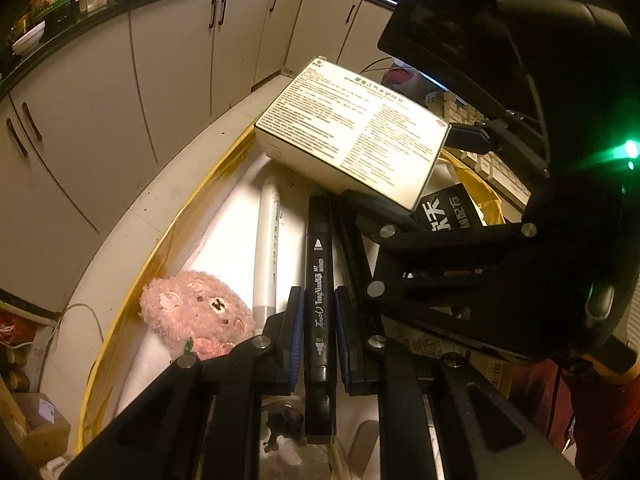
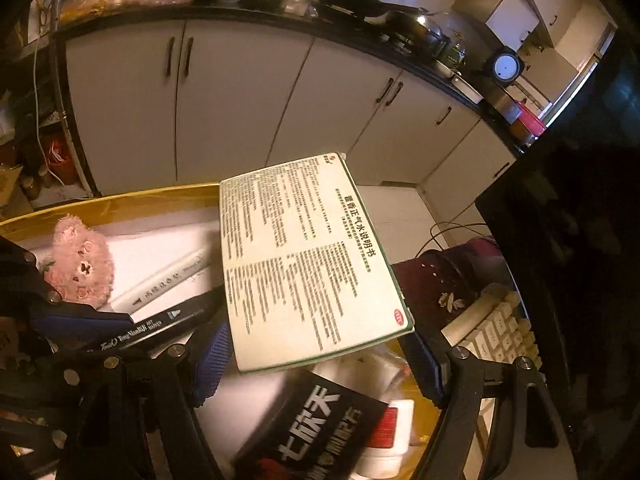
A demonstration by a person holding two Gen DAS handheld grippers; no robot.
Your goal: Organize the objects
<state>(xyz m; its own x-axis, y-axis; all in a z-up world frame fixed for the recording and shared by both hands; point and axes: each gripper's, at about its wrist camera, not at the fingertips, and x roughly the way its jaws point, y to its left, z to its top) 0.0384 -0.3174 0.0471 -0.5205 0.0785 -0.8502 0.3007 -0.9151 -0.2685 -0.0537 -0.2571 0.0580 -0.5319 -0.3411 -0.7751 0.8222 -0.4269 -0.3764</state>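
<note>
My left gripper (image 1: 318, 336) is shut on a black art marker (image 1: 319, 280) and holds it over a yellow-rimmed bin (image 1: 160, 248). The marker also shows in the right wrist view (image 2: 152, 328). My right gripper (image 2: 320, 344) is shut on a white medicine box (image 2: 308, 256) printed with text and holds it above the bin; the box also shows in the left wrist view (image 1: 352, 132). In the bin lie a pink plush bear (image 1: 196, 312), a white pen (image 1: 266, 244) and a black packet (image 2: 316, 420).
White kitchen cabinets (image 1: 160, 72) under a black counter stand behind the bin. A beige keyboard (image 2: 500, 328) and a dark monitor (image 2: 560, 240) are to the right. A white bottle (image 2: 388, 436) lies in the bin near the black packet.
</note>
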